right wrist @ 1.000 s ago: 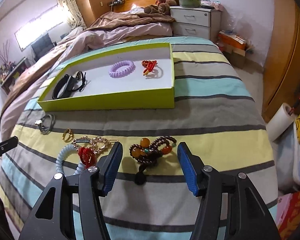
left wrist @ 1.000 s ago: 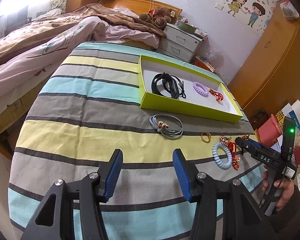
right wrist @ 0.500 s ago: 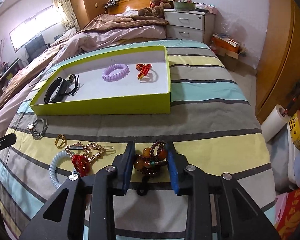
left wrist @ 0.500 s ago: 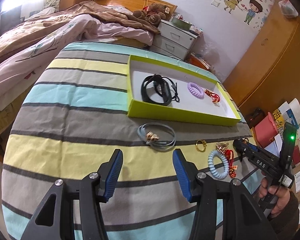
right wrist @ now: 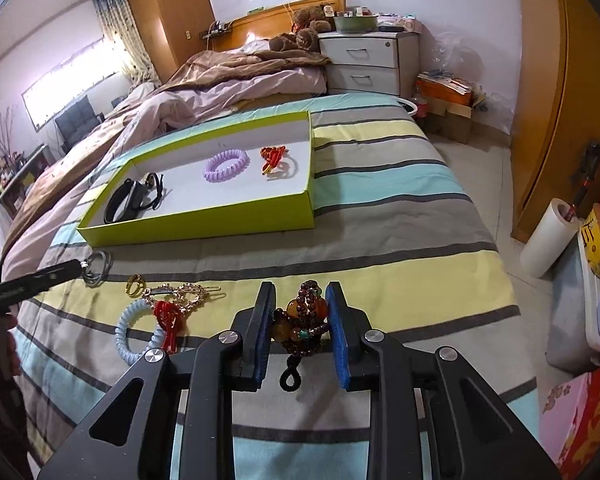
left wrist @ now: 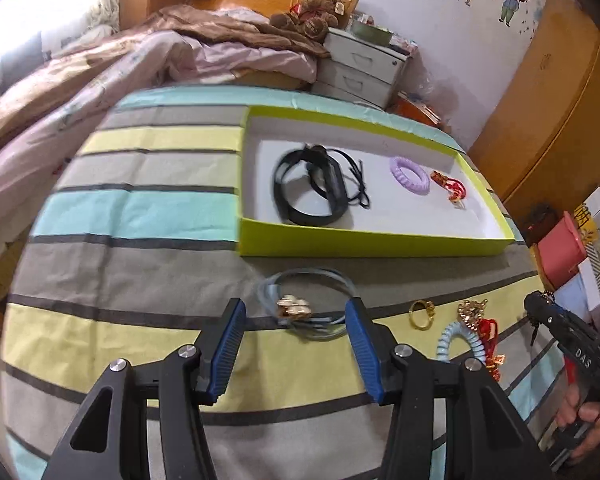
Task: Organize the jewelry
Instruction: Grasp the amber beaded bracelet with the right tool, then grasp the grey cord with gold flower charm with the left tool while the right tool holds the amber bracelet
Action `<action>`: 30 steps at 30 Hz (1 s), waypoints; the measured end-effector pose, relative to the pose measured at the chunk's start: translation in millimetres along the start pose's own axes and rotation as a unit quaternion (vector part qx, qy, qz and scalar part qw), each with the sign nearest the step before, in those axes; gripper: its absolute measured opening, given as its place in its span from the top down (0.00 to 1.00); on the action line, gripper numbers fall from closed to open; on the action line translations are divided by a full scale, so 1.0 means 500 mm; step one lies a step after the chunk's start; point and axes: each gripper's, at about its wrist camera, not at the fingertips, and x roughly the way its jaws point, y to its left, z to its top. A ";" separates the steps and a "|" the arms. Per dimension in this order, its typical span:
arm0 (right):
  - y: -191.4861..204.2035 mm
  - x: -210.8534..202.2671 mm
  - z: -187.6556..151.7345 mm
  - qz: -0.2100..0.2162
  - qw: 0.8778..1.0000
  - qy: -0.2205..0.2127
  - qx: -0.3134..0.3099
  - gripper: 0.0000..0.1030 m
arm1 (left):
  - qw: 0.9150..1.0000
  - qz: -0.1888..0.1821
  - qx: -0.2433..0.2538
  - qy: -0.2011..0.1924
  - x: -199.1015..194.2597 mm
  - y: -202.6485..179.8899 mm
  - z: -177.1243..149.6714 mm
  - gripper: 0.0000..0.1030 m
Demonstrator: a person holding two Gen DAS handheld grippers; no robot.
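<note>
Striped bedding in teal, grey and yellow carries the scene, and a lime-green tray with a white floor sits toward its far edge. Going left to right inside the tray, a black band with a thin black cord lies at the left end, then a lilac spiral hair tie, then a red-and-gold ornament near the right wall.

On the bed in front of the tray's near wall, again left to right, lie a grey-blue cord bracelet with a gold clasp, a gold ring, a pale blue spiral hair tie with a red charm lying on it, and a gold hair clip touching that charm.

Spread wide, the left tool hangs over the cord bracelet, its blue pads apart from it on either side in the left wrist view.

Further right, near the bed's front edge, the right tool has just been closing and its pads now pinch a brown beaded bracelet with amber beads. A black looped cord hangs from the beads below the pads. From the left wrist view, a hand grips that tool's handle at the bed's right edge.
</note>
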 end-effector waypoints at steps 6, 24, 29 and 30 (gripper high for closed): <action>0.002 -0.016 0.003 0.007 1.000 -0.011 -0.005 0.74 | 0.998 0.055 0.012 -0.004 0.022 -0.020 -0.003 0.50; 0.009 -0.011 0.004 0.013 1.000 -0.012 -0.013 0.74 | 0.996 0.080 0.025 -0.017 0.011 -0.011 -0.013 0.83; 0.007 -0.014 0.004 0.010 1.000 -0.014 -0.013 0.74 | 0.997 0.074 0.027 -0.024 -0.001 -0.013 -0.015 0.83; 0.006 -0.014 0.005 0.010 1.000 -0.014 -0.013 0.74 | 0.996 0.075 0.026 -0.027 -0.004 -0.014 -0.015 0.83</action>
